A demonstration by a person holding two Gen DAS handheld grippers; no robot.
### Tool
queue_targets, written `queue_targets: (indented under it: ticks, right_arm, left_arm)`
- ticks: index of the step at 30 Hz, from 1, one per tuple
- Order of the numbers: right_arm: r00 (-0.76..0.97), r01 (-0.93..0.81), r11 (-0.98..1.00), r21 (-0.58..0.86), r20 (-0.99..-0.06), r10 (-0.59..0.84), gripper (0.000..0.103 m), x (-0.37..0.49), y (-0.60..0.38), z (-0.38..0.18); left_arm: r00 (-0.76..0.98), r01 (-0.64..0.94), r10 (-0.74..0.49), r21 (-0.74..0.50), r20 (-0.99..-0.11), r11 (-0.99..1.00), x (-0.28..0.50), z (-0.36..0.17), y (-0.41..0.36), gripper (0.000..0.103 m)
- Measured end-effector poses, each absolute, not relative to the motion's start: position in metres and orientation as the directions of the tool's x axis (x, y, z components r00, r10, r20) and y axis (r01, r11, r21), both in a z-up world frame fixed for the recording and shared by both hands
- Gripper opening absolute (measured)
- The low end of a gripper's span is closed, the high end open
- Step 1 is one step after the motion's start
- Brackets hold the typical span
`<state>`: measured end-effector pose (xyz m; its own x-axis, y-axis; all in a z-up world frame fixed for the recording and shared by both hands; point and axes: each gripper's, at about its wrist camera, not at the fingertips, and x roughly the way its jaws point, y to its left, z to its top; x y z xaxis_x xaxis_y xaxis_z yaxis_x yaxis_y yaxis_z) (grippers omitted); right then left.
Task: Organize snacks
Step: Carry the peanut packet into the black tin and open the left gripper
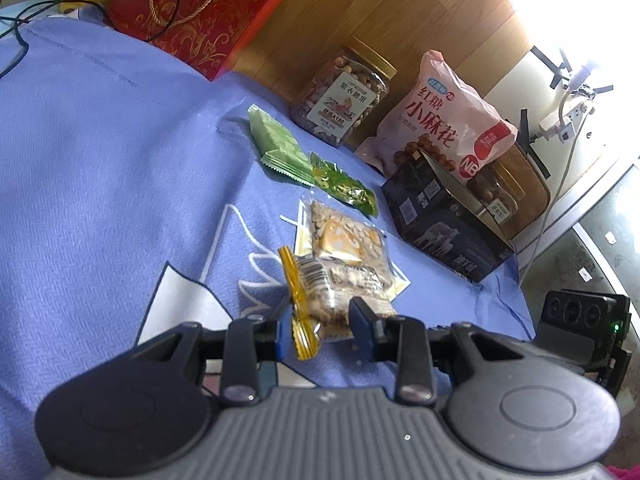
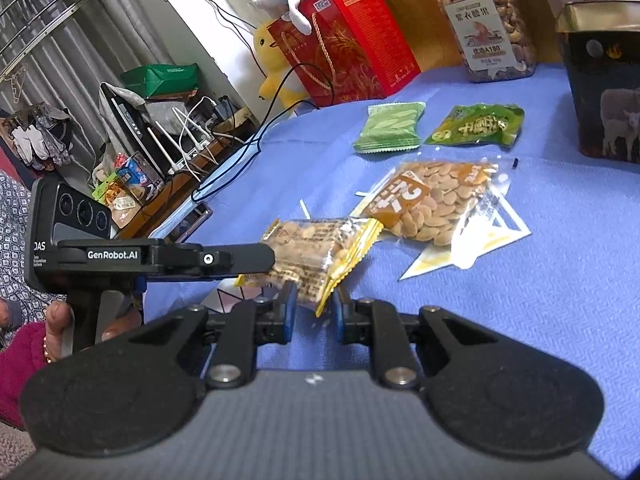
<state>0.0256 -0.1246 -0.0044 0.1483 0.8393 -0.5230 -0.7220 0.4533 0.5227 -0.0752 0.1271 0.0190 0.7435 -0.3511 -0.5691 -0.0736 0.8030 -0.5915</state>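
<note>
1. Clear plastic with yellow crimped ends: in the left wrist view the nut packet (image 1: pixel 340 300) sits between the blue fingers (image 1: pixel 362 326) of the left gripper (image 1: pixel 320 330), lifted a little off the blue cloth (image 1: pixel 100 168). The fingers stand on either side of the packet and appear to press its sides, so the claw is clamped on it.
2. Beyond it in that view lie a seed bag (image 1: pixel 344 236), a green packet (image 1: pixel 344 184) and a wafer pack (image 1: pixel 280 146) in a row leading away. A dark box (image 1: pixel 440 216), a pink bag (image 1: pixel 444 120) and a jar (image 1: pixel 344 92) stand near the wooden board.
3. The right gripper (image 1: pixel 584 320) shows only as a black block at the right edge. A red box (image 1: pixel 204 12) is cut off at the top, and glare washes out the top right corner.
4. In the right wrist view the right gripper (image 2: pixel 314 312) holds its fingers slightly apart. The packet's (image 2: pixel 316 252) lower yellow corner hangs between them. Whether the pads touch it is hard to make out.
5. The left gripper (image 2: pixel 262 260) comes in from the left in that view, its tip against the packet's near end. The packet hides where they meet. The dark box (image 2: pixel 604 92) is cropped at the right edge.
</note>
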Motion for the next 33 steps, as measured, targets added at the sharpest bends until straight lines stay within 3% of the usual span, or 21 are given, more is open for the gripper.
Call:
queue_targets:
  ticks: [10, 21, 29, 31, 32, 33]
  right_arm:
    - [0.169, -0.719, 0.472, 0.51, -0.531, 0.83, 0.021, 0.026, -0.124, -0.005]
    - [0.382, -0.695, 0.53, 0.485, -0.376, 0.844, 0.021, 0.038, -0.17, 0.043]
    - [0.635, -0.597, 0.707, 0.379, -0.316, 0.705, 0.021, 0.074, -0.235, 0.077]
    - [0.693, -0.554, 0.754, 0.352, -0.308, 0.652, 0.025, 0.088, -0.245, 0.076]
    - [0.721, -0.531, 0.777, 0.337, -0.302, 0.624, 0.025, 0.095, -0.248, 0.073]
    - [0.758, -0.498, 0.809, 0.313, -0.296, 0.581, 0.034, 0.101, -0.251, 0.069]
  left_arm:
    - [0.742, -0.062, -0.363, -0.597, -0.564, 0.8, -0.07, 0.017, 0.124, 0.031]
    - [0.762, 0.164, -0.449, -0.532, -0.466, 0.831, -0.006, 0.086, 0.082, 0.031]
    - [0.73, 0.344, -0.54, -0.458, -0.419, 0.82, 0.091, 0.111, 0.006, 0.033]
    - [0.725, 0.35, -0.531, -0.428, -0.44, 0.833, 0.116, 0.105, -0.01, 0.038]
    - [0.722, 0.337, -0.509, -0.405, -0.468, 0.85, 0.125, 0.1, -0.016, 0.036]
    - [0.721, 0.316, -0.484, -0.386, -0.496, 0.867, 0.13, 0.098, -0.017, 0.036]
